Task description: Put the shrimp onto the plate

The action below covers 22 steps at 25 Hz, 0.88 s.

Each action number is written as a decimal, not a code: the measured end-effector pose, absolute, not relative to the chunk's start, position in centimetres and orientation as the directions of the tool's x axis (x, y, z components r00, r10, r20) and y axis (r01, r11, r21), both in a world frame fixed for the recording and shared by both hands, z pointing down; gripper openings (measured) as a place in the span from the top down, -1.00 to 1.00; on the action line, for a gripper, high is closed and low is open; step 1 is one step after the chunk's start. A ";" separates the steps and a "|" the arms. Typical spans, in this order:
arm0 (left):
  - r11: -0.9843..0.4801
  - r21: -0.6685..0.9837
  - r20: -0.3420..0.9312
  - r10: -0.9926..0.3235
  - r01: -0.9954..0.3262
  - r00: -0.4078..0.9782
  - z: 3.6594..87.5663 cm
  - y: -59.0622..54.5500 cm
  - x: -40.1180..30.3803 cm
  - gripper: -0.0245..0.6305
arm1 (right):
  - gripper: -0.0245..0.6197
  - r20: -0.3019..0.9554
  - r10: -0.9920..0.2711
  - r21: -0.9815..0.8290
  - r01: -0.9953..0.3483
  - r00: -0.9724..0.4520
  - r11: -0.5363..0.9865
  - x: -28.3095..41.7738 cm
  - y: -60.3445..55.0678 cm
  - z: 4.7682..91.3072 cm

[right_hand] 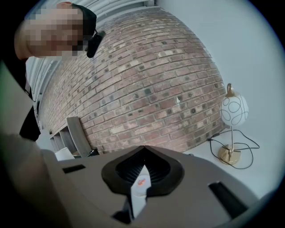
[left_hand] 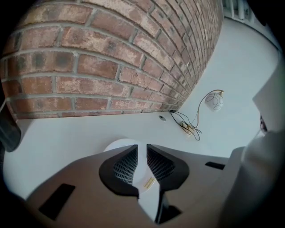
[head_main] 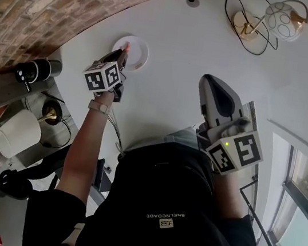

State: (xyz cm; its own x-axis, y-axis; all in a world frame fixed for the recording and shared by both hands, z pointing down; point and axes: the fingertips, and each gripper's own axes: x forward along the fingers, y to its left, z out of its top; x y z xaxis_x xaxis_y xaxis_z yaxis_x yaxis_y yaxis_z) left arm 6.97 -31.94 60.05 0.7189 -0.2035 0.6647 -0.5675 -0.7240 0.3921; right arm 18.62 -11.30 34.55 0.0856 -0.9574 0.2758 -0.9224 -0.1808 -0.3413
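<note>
my left claw [head_main: 121, 56] reaches out over the white tabletop [head_main: 202, 40] to the small white plate [head_main: 139, 59], which lies near the tabletop's edge along the brick wall [head_main: 39, 3]. in the left gripper view its jaws stand slightly apart, a narrow slot with nothing gripped in it, and through that slot and just past the tips i see the plate's pale surface. the shrimp [head_main: 127, 46] shows from the head view as a small orange piece on the plate, on the side nearest the wall, right at the tip of my left claw; i cannot tell whether the tip touches it. my right claw [head_main: 208, 80] is held back over the tabletop's near edge, close to my body and well apart from the plate. its jaws are closed, tips meeting with nothing between them, and it points toward the plate, so the orange shrimp appears far off through the slit behind the tips. a round lamp [head_main: 283, 19] with a looped black cable [head_main: 235, 13] stands well away along the far edge.
</note>
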 end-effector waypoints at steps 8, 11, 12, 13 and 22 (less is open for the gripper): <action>-0.734 0.425 0.592 -0.217 -0.530 0.776 55.1 -30.3 6.3 0.73 | 0.92 0.242 -0.968 -0.323 -0.935 0.069 -0.147 17.5 -11.0 33.0; -0.735 0.436 0.566 -0.225 -0.520 0.793 53.1 -29.5 5.8 0.73 | 0.92 0.223 -0.973 -0.318 -0.939 0.062 -0.133 17.0 -10.9 32.3; -0.735 0.441 0.555 -0.228 -0.515 0.800 52.3 -29.2 5.5 0.73 | 0.92 0.218 -0.974 -0.317 -0.940 0.059 -0.127 16.7 -10.9 32.1; -0.736 0.445 0.544 -0.230 -0.510 0.807 51.4 -28.9 5.3 0.73 | 0.92 0.213 -0.976 -0.316 -0.941 0.054 -0.121 16.5 -10.9 31.9; -0.750 0.459 0.450 -0.266 -0.476 0.853 45.1 -26.4 3.4 0.73 | 0.92 0.165 -0.986 -0.306 -0.950 0.003 -0.054 14.9 -11.1 30.3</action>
